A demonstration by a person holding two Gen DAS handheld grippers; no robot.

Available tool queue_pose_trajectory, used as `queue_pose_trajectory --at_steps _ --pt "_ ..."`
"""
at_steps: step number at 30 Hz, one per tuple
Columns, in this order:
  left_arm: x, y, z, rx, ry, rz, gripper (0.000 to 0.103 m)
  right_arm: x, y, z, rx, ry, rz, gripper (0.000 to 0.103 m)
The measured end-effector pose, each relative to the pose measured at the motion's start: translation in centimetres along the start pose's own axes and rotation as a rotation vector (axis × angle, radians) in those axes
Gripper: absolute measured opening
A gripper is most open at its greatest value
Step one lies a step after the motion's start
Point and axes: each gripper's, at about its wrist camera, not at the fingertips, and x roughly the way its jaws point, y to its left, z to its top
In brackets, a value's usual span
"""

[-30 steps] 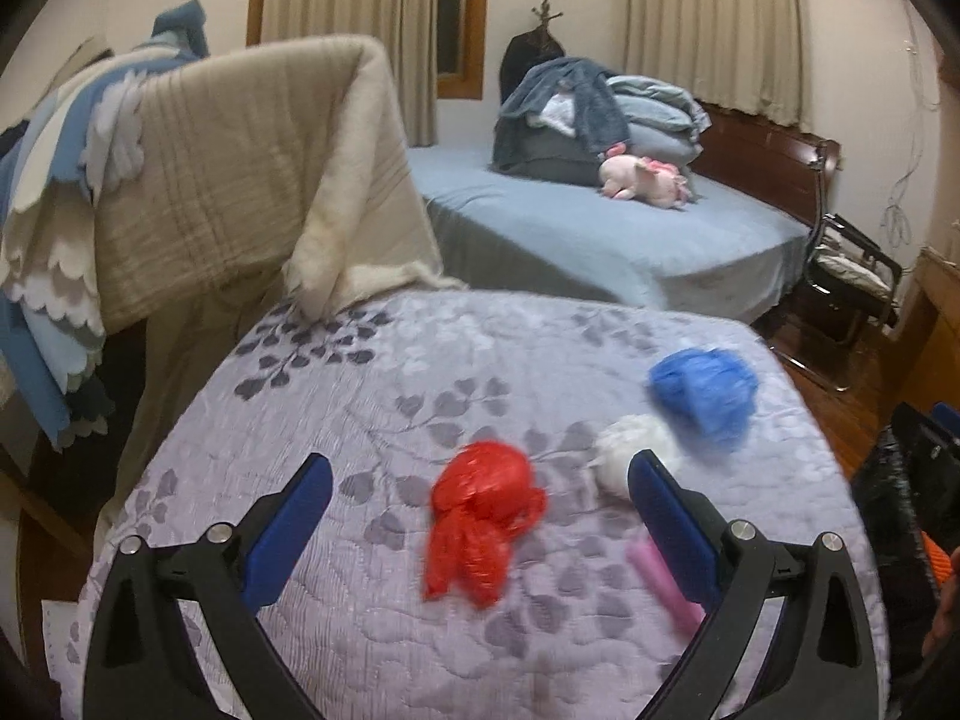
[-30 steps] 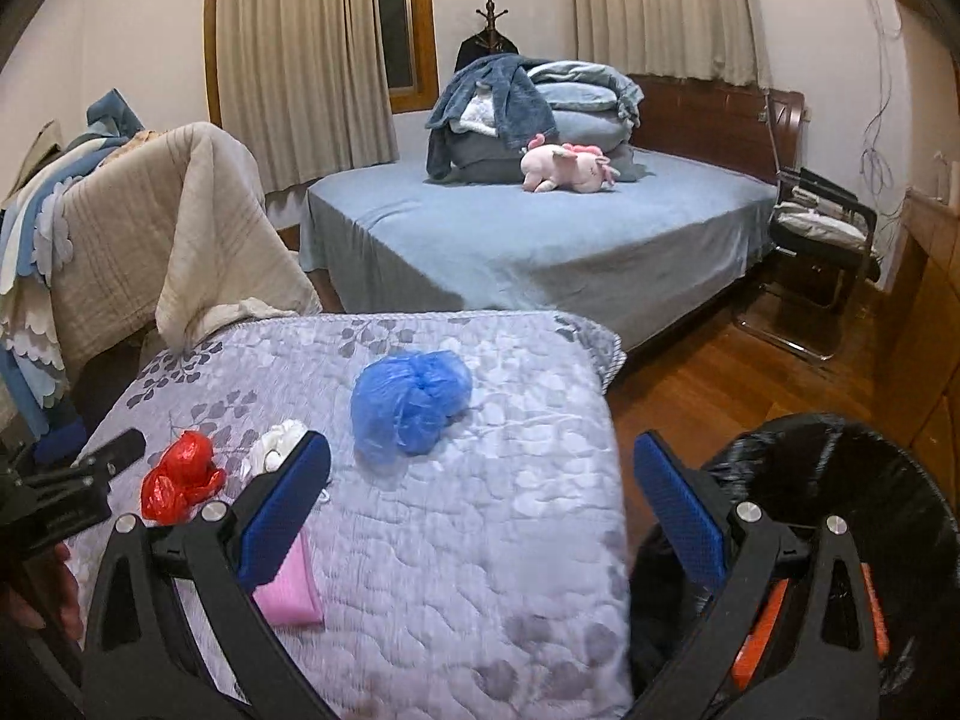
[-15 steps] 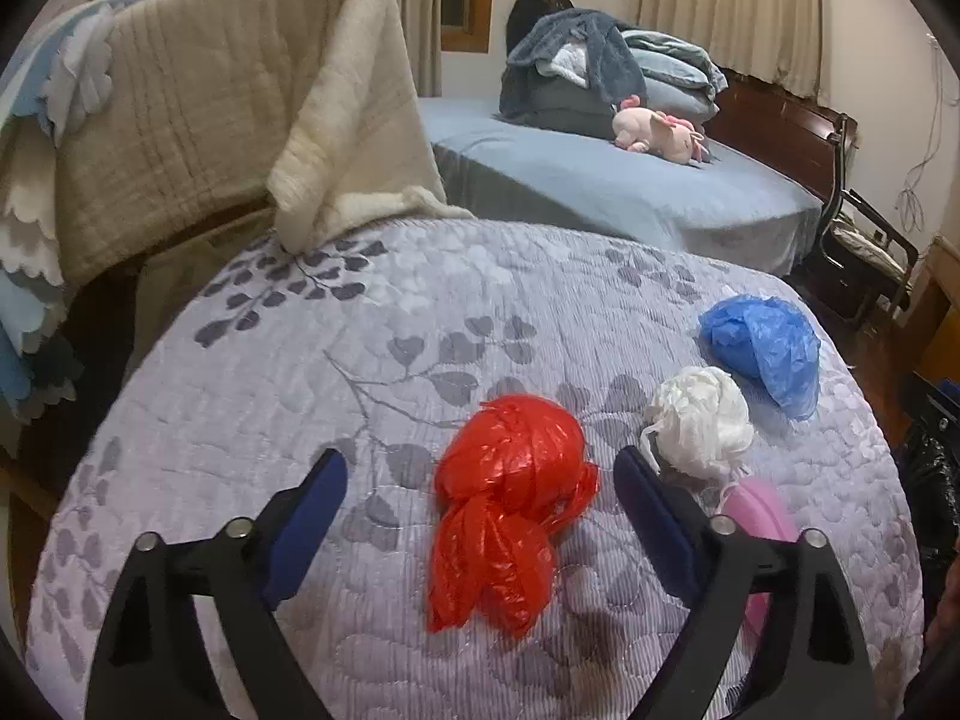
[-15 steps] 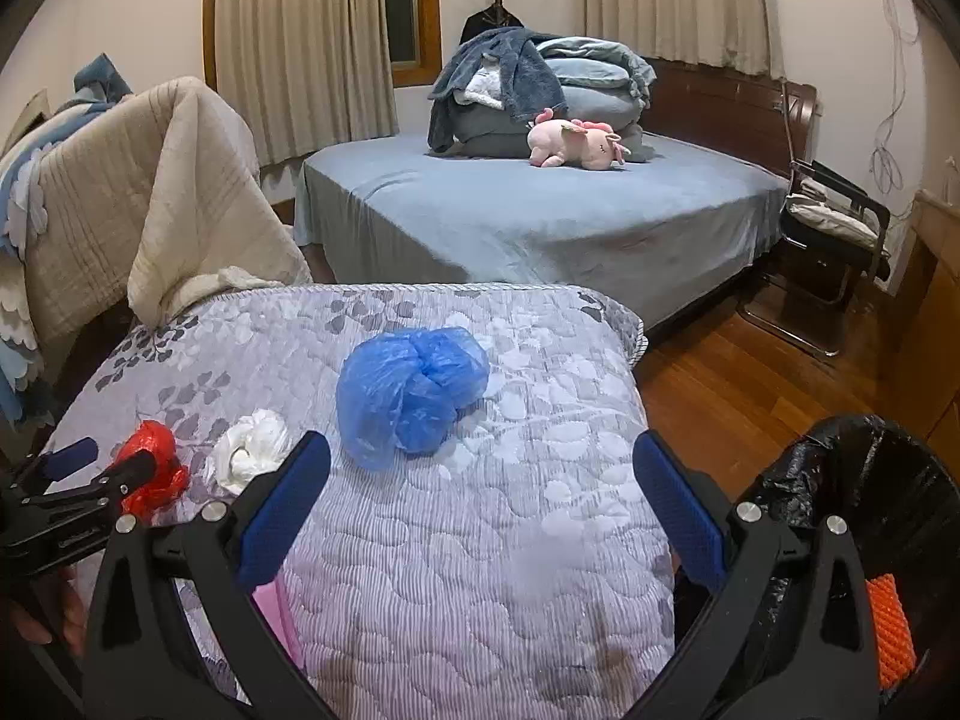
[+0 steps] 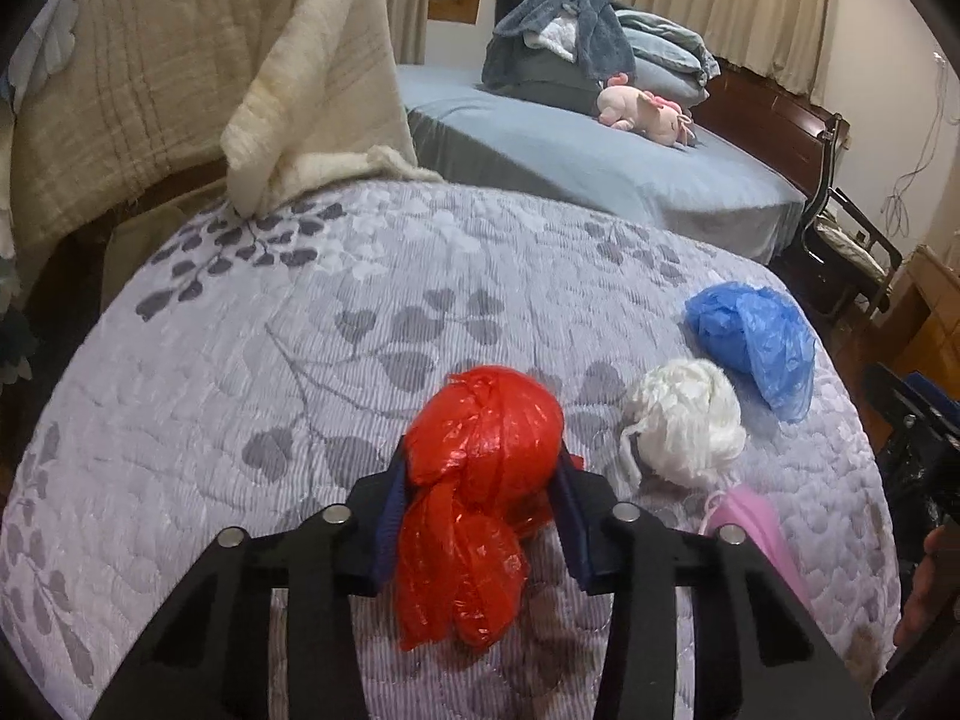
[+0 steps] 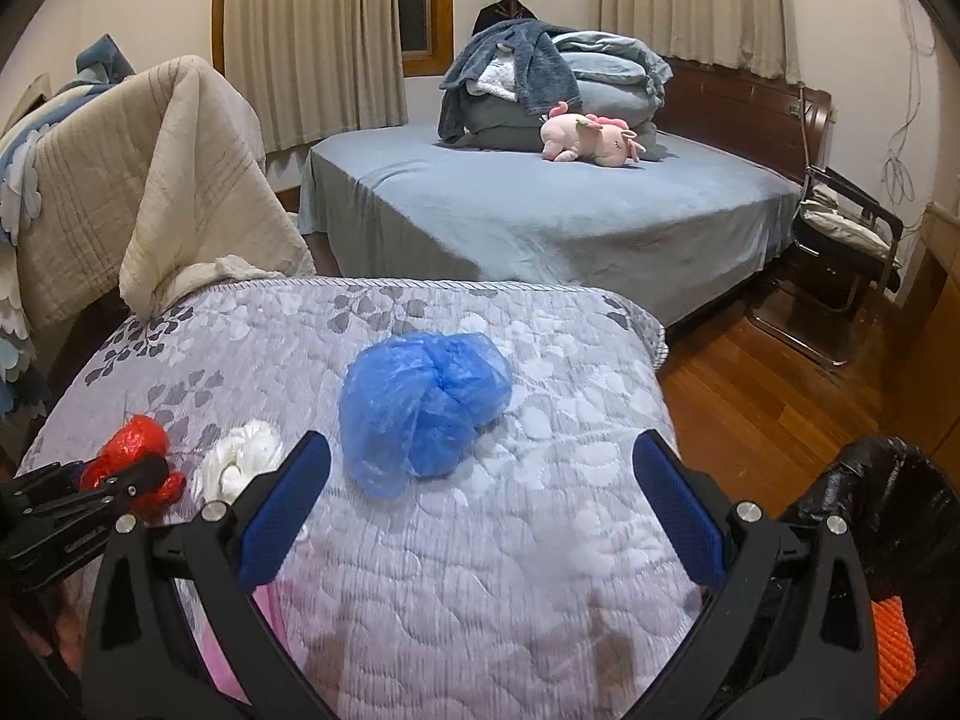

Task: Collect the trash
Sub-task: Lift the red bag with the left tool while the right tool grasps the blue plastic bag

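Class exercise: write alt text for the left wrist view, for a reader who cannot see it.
The left gripper is shut on a crumpled red plastic bag lying on a lilac leaf-patterned quilt. To its right lie a white wad, a blue plastic bag and something pink; a bed stands behind.

- The pink item (image 5: 759, 531) is partly covered by the left gripper (image 5: 480, 501) and by the right gripper (image 6: 480, 501); what it is cannot be told.
- The black bin bag (image 6: 900, 516) is cut off by the picture's edge.
- An orange object (image 6: 894, 642) inside it is only partly seen.
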Motion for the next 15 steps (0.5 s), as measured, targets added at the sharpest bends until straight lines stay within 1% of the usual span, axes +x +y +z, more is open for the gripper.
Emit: queue_pose_trajectory --at_steps 3,6,15 --pt "-0.7 -0.4 0.9 0.015 -0.038 0.002 0.042 1.0 0.3 0.7 0.002 0.001 0.008 0.098" --pt "-0.7 -0.4 1.9 0.02 -0.06 0.013 0.042 2.0 0.7 1.3 0.005 0.005 0.012 0.098" --pt "-0.3 0.5 3.9 -0.004 -0.087 0.046 0.042 4.9 1.6 2.4 -0.009 0.024 0.006 0.098"
